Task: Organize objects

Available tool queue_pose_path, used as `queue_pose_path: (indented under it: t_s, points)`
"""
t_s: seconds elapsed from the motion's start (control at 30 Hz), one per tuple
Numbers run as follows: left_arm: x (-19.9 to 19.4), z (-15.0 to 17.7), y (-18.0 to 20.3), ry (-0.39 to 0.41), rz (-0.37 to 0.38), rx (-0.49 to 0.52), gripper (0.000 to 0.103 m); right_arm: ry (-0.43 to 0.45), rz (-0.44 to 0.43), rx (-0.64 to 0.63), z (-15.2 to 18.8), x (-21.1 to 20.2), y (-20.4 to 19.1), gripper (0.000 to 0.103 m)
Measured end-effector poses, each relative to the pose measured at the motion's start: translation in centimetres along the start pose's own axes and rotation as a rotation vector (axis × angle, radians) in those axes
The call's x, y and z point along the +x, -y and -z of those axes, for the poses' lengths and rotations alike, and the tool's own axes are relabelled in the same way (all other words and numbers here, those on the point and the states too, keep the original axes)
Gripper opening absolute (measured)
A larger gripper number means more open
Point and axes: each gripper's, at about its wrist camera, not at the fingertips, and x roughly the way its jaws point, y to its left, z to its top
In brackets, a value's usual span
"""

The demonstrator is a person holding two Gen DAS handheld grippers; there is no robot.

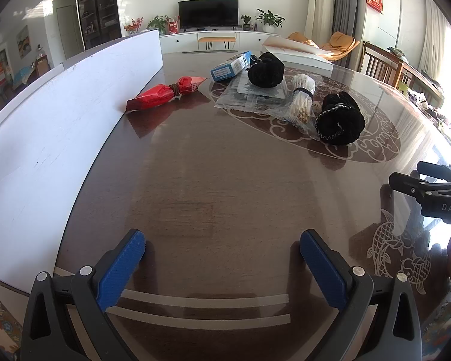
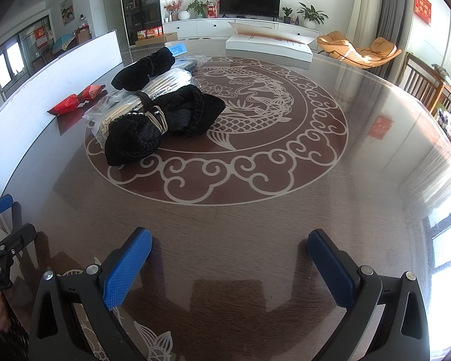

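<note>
Your left claw is spread wide, nothing between the blue pads, hovering low over bare dark surface at the near edge. Your right claw is the same: wide apart, empty, over the near part of the surface just short of the round fish-and-cloud pattern.

The objects are all bunched at the far left of that pattern, well apart from both claws:
- Near black cloth bundle, tied with a pale band, lying on the pattern's edge.
- Bundle of pale sticks in clear plastic, just behind it and touching it.
- Second black bundle farther back, resting on a flat clear packet.
- Blue and white box at the far end, against that second bundle.
- Red packet tied in the middle, off on its own to the left, lying beside the long white board that runs along the left edge of the surface.

A flat white box sits at the far edge. In the left view, your right claw shows at the right border.
</note>
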Motion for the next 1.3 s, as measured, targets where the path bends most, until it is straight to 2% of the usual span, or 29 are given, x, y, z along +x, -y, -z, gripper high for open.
queue_pose_path:
  t_s: [0.27, 0.37, 0.43, 0.5, 0.63, 0.73, 0.8, 0.87, 0.97, 1.03, 1.3]
  points:
    - [-0.2, 0.2, -0.8, -0.005, -0.001, -0.003, 0.103, -0.002, -0.002, 0.000, 0.0, 0.0, 0.0, 0.103]
    - [-0.2, 0.3, -1.3, -0.003, -0.005, -0.009, 0.103, -0.036, -0.007, 0.004, -0.5, 0.2, 0.1, 0.103]
    - [-0.1, 0.3, -1.4, -0.001, -0.007, -0.011, 0.103, -0.039, -0.050, 0.059, -1.1, -0.2, 0.1, 0.103]
    - [-0.1, 0.3, -1.4, 0.002, -0.010, -0.013, 0.103, -0.012, -0.111, 0.114, -2.1, -0.8, -0.3, 0.103]
    - [-0.1, 0.3, -1.4, 0.007, -0.010, -0.015, 0.103, 0.000, -0.161, 0.172, -5.6, 0.0, -2.5, 0.103]
    - [0.0, 0.4, -1.5, 0.010, -0.010, -0.013, 0.103, -0.003, -0.140, 0.213, -8.8, 1.9, -4.3, 0.102]
    - [0.0, 0.4, -1.5, 0.011, -0.010, -0.013, 0.103, -0.041, -0.102, 0.200, -10.1, 3.6, -5.2, 0.093]
    - [0.0, 0.4, -1.5, 0.011, -0.010, -0.013, 0.103, -0.077, -0.087, 0.179, -10.4, 5.0, -5.7, 0.058]
    - [0.0, 0.4, -1.5, 0.010, -0.010, -0.014, 0.103, -0.072, -0.065, 0.155, -9.9, 4.8, -5.2, 0.043]
    - [0.0, 0.4, -1.5, 0.010, -0.010, -0.013, 0.103, -0.065, -0.042, 0.138, -9.1, 4.0, -4.2, 0.038]
    - [0.0, 0.5, -1.5, 0.019, -0.014, -0.018, 0.103, -0.024, 0.063, 0.112, -4.8, 0.8, 2.9, 0.038]
